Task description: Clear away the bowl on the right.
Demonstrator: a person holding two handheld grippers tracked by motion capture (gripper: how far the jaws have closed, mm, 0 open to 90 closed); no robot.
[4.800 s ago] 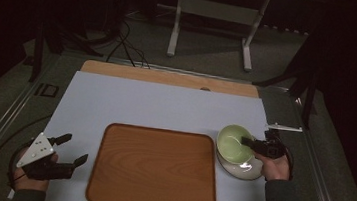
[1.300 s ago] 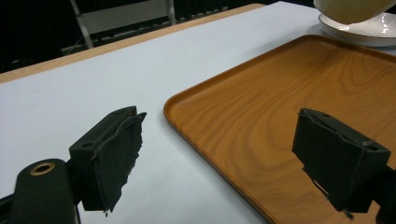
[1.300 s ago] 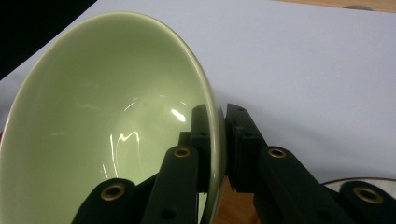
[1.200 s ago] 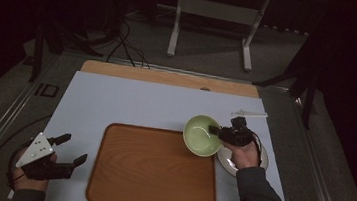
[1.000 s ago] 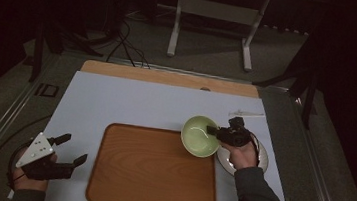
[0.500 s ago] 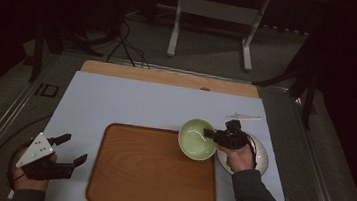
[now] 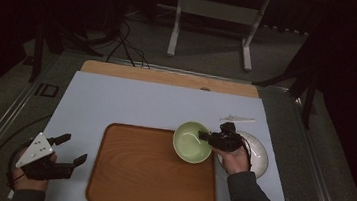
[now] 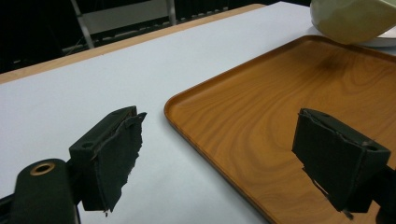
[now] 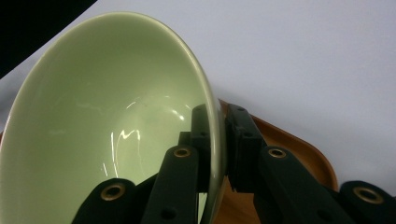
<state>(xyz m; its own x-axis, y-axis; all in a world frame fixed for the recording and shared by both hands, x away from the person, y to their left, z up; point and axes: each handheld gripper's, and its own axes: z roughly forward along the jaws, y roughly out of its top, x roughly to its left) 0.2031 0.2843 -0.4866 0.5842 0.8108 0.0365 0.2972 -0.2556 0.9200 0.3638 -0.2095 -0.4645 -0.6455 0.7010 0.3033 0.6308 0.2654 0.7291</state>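
We hold the green bowl (image 7: 192,142) by its rim, lifted over the tray's (image 7: 149,170) far right corner, just beside the white plate (image 7: 257,154); a rim grip keeps it level for setting down. Right tongs (image 9: 219,149) are clamped on the rim. Left tongs (image 8: 233,154) rest wide apart, empty, on the worktop (image 7: 131,100).

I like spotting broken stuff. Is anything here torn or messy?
Yes. The black pad on one finger of the left tool looks ragged and torn along its edge. Nothing is spilled: the green bowl, held by the right tool, looks empty.
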